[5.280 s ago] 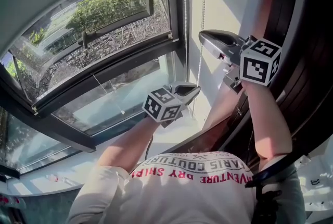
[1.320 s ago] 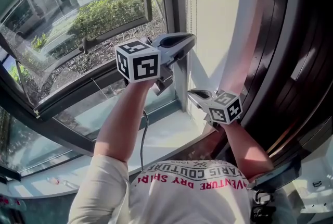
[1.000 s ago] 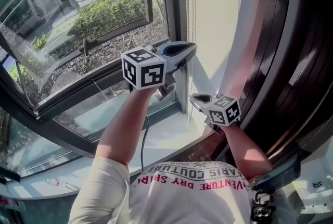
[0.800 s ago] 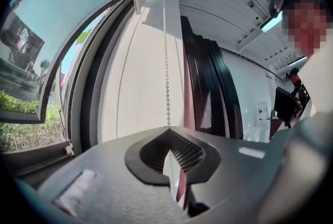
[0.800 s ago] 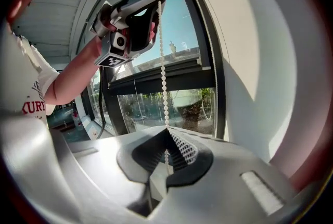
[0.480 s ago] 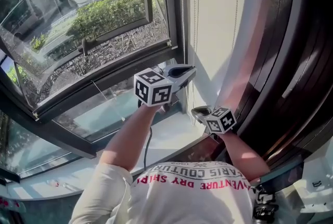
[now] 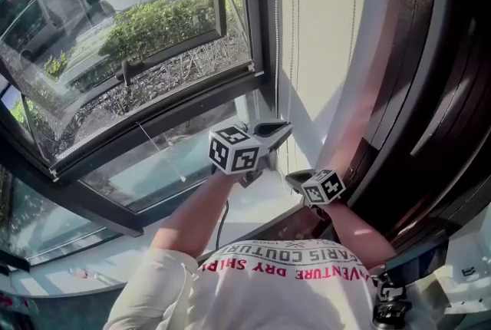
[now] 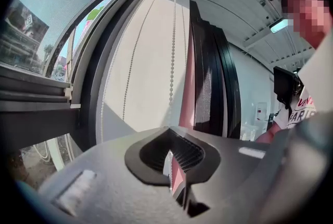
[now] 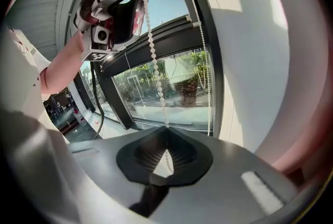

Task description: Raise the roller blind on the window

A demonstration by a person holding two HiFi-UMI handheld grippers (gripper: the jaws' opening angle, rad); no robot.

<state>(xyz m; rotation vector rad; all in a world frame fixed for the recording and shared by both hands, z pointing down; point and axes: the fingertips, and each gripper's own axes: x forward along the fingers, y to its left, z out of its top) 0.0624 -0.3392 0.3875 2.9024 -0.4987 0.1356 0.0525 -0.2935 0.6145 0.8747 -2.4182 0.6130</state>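
Sunlit glass in a dark metal window frame [image 7: 257, 29] forms the backdrop, with a cream plaster side wall [image 7: 322, 29] beside it.

Nearest the person, the grey right gripper [image 7: 291, 176] has its jaws pressed together on the white beaded pull cord [image 9: 152, 51]. The cord enters the ribbed pads at their tip and runs straight up from them. Just above those jaws, the grey left gripper [image 7: 284, 123] pinches the same strand, its pads also closed tight on the beads. From there the cord [image 8: 171, 61] climbs along the wall and out of sight overhead. Two grips stacked on one strand look like a way to share the pull and keep the beads from slipping. The second strand hangs free beyond both sets of jaws, close to the frame.

The roller blind's cloth is not in view; it is probably rolled up above the pane.

A second ago the left gripper was beside the upper pane and the right one sat higher too. Both have since come down together towards the sill, gripping just as tightly. In the oldest frame the right gripper was the upper one, and a grey band edged the top of the glass.
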